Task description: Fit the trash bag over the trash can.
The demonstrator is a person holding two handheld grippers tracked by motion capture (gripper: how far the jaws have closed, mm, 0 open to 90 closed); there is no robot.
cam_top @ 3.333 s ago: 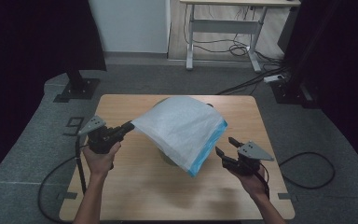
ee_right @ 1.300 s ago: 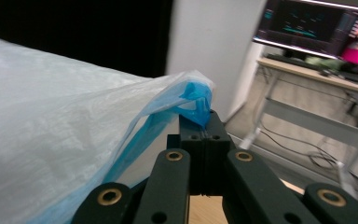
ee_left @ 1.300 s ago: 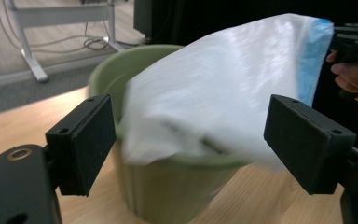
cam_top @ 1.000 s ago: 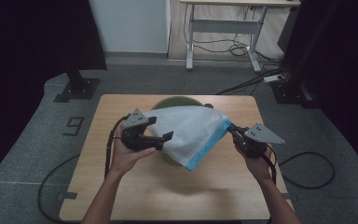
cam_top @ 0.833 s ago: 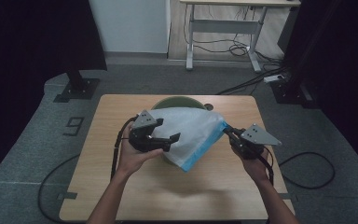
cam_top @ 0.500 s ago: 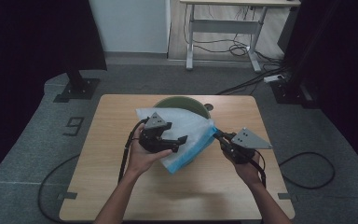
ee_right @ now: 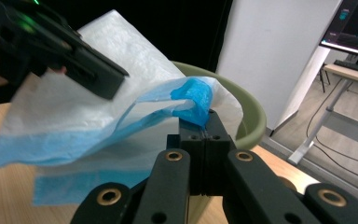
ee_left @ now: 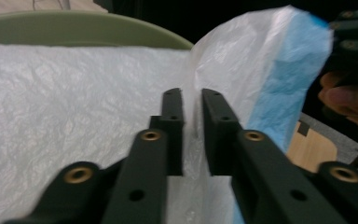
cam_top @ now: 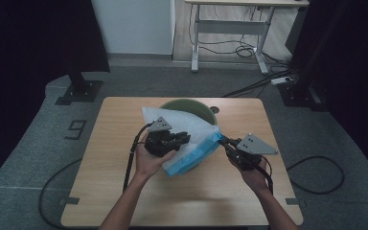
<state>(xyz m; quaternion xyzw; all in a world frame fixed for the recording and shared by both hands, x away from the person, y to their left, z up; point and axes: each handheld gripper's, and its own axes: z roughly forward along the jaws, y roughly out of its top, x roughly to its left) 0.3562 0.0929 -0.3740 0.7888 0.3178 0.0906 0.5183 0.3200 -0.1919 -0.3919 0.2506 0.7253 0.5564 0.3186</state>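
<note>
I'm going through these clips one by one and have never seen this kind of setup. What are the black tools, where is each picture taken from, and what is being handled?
A person stands at a light wooden table with a hand-held black two-jaw gripper in each hand. The high view looks down from above; the other two pictures come from cameras riding on each gripper.

On the table stands a round olive-green bin, with a thin white plastic bag with a blue edge draped over it.

The right gripper is shut on the bag's bunched blue edge. The left gripper has just been closing its jaws; white film sits in the narrow gap between them, but I cannot tell if it is clamped.
</note>
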